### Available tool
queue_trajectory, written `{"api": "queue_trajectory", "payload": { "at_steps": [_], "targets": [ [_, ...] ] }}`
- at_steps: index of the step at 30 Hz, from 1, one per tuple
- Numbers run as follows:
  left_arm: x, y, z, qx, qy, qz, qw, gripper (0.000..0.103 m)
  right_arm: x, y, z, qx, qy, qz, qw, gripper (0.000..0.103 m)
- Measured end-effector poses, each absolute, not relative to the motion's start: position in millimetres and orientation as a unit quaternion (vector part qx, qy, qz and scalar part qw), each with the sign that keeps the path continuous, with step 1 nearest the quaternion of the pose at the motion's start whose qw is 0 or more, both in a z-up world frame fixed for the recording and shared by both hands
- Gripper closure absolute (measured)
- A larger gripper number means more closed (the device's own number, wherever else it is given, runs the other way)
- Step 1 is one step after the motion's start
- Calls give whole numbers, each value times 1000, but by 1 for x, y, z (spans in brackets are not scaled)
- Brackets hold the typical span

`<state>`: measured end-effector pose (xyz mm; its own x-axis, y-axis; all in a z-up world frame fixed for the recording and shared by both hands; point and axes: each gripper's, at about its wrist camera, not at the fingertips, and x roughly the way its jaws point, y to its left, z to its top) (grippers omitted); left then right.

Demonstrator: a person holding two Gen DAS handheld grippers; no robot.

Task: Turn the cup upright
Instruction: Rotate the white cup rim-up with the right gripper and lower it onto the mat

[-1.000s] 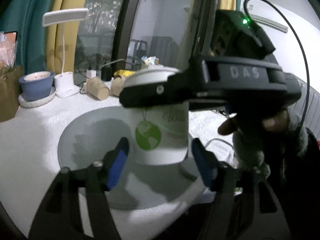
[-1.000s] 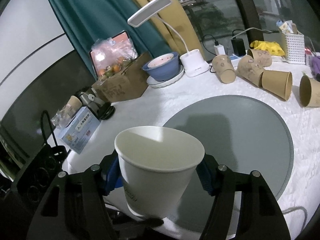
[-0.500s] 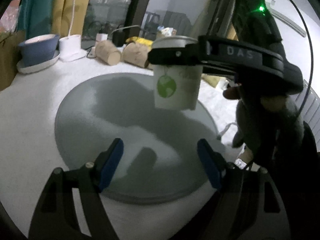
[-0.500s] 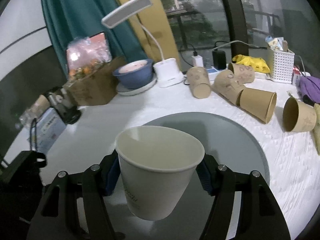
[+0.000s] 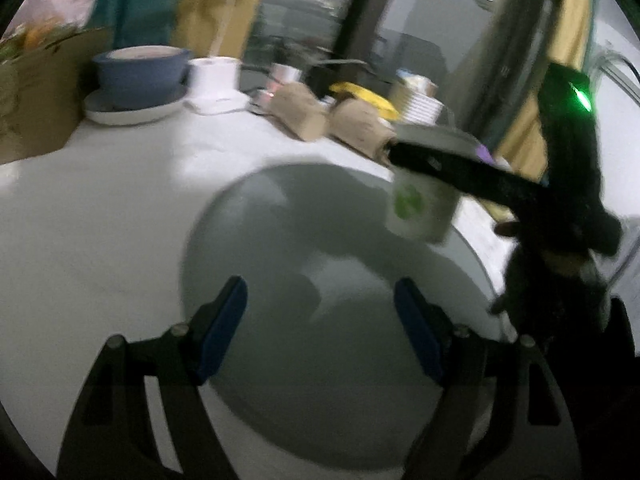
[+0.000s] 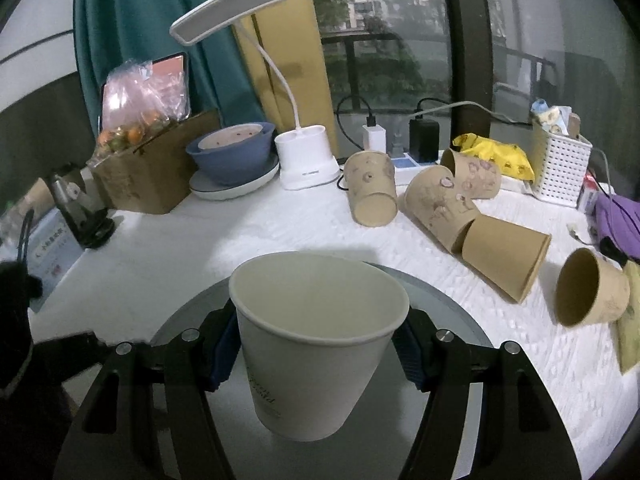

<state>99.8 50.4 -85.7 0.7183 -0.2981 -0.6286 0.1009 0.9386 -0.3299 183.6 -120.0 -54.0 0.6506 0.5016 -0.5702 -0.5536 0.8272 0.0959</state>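
The right gripper [image 6: 318, 346] clamps the upright white cup [image 6: 316, 340] above the grey mat [image 5: 320, 320], while the left gripper [image 5: 320, 328] hangs spread, empty.

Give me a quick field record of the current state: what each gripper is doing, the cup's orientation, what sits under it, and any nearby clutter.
right gripper: shut on the white paper cup, fingers at its sides just below the rim
cup orientation: mouth up, upright, lifted off the surface
below cup: round grey mat on the white tablecloth
left gripper: open, holding nothing, over the mat
clutter: brown paper cups lying on their sides beyond the mat
also there: white desk lamp, blue bowl
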Motion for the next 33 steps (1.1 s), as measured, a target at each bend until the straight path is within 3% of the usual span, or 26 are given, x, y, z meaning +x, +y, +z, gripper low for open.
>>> {"api": "queue_trajectory", "payload": {
  "at_steps": [12,30,33],
  "targets": [
    [122,77,-99,-190,385,-75,900,26,186,-102,-67,-84,295,287,908,34],
    [112,70,-89,-165,365,-62,914,26,156,-109,-73,-114,309,257,908,32],
    [106,67,-85,-158,361,-63,917,26,151,-112,-71,-110,308,256,910,28]
  ]
}}
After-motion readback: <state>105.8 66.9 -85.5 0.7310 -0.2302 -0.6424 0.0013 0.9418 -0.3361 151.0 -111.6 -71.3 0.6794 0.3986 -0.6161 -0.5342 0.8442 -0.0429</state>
